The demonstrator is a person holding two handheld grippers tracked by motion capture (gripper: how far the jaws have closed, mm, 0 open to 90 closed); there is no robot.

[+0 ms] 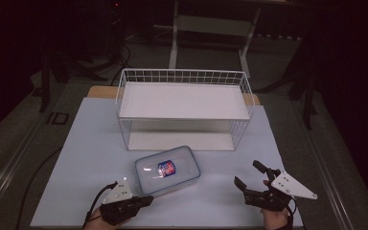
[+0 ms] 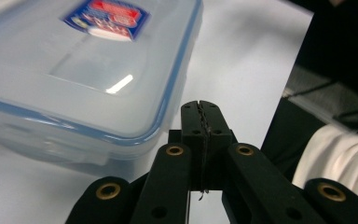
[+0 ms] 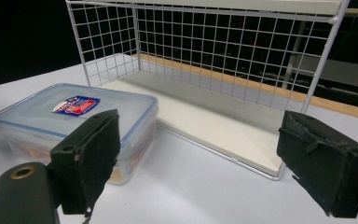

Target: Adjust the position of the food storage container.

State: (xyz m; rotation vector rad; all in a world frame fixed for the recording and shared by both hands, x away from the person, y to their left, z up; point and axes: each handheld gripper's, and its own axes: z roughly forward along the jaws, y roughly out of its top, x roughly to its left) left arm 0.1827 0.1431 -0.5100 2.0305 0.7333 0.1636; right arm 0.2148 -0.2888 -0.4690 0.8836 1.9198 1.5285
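1. Nearest the camera in the left gripper view, the left gripper has its two black jaws pressed together with nothing between them, their tips just beside the near corner of the plastic container.
2. From the high view, the left gripper sits at the table's near edge, pointing at the container's near left corner.
3. On the other side, the right gripper holds its jaws wide apart and empty, well to the right of the container.
4. Lidded in clear plastic with a blue rim and a red-and-blue label, the container lies flat on the pale table, just in front of the white wire shelf rack.
5. Both rack shelves are bare white boards.
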